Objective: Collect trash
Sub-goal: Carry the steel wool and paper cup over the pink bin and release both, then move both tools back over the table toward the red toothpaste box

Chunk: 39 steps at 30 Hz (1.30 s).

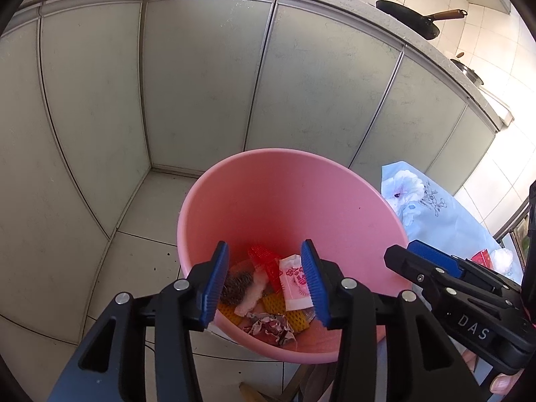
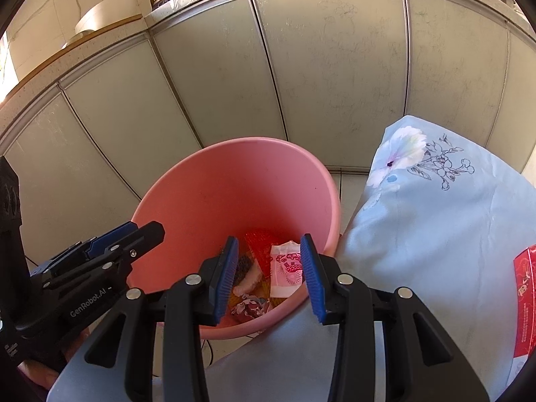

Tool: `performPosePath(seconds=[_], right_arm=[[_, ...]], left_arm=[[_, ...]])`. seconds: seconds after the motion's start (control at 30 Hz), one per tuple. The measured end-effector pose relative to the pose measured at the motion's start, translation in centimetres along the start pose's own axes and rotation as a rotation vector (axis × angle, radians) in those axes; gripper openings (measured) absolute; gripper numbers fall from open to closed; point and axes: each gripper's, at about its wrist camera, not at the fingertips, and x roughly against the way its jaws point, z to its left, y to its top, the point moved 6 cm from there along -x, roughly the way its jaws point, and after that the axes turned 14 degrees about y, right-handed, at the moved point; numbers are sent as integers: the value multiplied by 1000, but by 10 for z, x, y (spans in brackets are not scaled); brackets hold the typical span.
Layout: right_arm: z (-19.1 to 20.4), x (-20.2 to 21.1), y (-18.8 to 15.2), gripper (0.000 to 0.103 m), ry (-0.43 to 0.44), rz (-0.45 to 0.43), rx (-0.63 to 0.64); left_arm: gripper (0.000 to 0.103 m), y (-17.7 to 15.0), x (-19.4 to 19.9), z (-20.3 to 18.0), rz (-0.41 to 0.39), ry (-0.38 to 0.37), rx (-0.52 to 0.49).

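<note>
A pink bin (image 1: 284, 194) (image 2: 214, 187) stands on the tiled floor by grey cabinets. Inside lie a white and pink packet (image 1: 292, 278) (image 2: 284, 269), red plastic mesh (image 1: 264, 259) (image 2: 259, 244), a steel scourer (image 1: 236, 286), yellow foam net (image 1: 296, 318) and crumpled paper (image 1: 271, 326) (image 2: 249, 308). My left gripper (image 1: 264, 288) is open and empty above the bin's near rim; it also shows in the right wrist view (image 2: 134, 231). My right gripper (image 2: 269, 278) is open and empty over the bin's right side; it also shows in the left wrist view (image 1: 408, 251).
A table with a light blue flowered cloth (image 2: 432, 221) (image 1: 432, 207) stands right of the bin. On it lie a red box (image 2: 526, 301) (image 1: 482, 258) and white tissue (image 1: 502, 258). Black pans (image 1: 412, 21) sit on the counter above the cabinets (image 1: 201, 77).
</note>
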Motion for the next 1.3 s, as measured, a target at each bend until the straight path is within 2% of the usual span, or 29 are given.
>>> performPosePath(seconds=[0.77, 1.3], right_arm=[[0, 52, -4, 39, 20, -76, -18], [-19, 107, -23, 39, -1, -147, -44]], left_arm=[[44, 7, 40, -7, -50, 0, -34], [44, 2, 79, -44, -88, -48, -102]])
